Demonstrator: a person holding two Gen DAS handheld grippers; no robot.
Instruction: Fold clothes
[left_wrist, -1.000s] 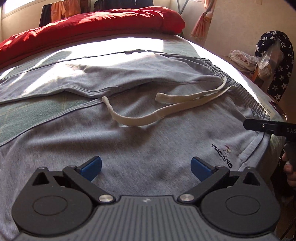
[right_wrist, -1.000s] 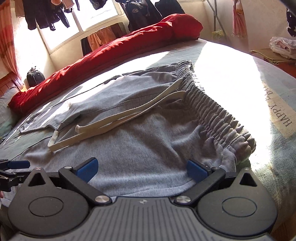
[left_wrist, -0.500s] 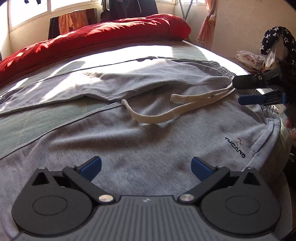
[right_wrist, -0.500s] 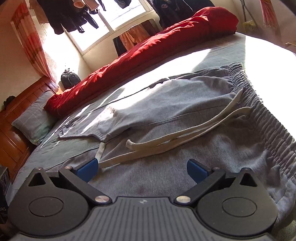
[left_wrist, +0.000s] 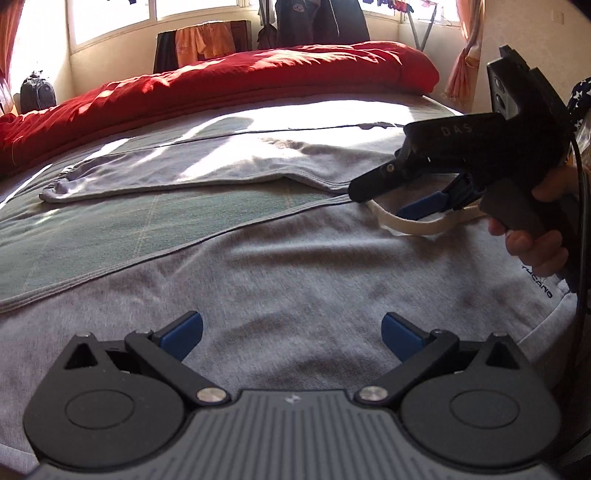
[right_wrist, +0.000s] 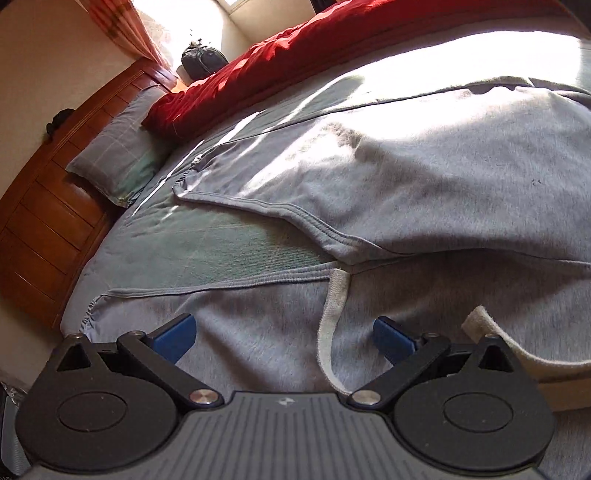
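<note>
Grey sweatpants (left_wrist: 295, 280) lie flat on the bed, their two legs running to the left and parting in a V (right_wrist: 340, 254). A cream drawstring (left_wrist: 410, 227) trails over the front. My left gripper (left_wrist: 291, 334) hovers open low over the near leg, holding nothing. A hand holds my right gripper (left_wrist: 384, 201) at the right, open, low over the drawstring near the crotch. In the right wrist view one drawstring strand (right_wrist: 328, 325) lies between the open fingers of the right gripper (right_wrist: 284, 338); the other end (right_wrist: 491, 328) lies just right of them.
A red duvet (left_wrist: 221, 85) is bunched along the far side of the bed. Green sheet (left_wrist: 129, 225) shows between the legs. A pillow (right_wrist: 114, 162) and wooden headboard (right_wrist: 48, 206) are at the left. Clothes (left_wrist: 203, 40) hang by the window.
The right gripper has moved left from the waistband, across the pants, down to the drawstring by the crotch. The left gripper has turned left along the near leg. Both stayed open.
</note>
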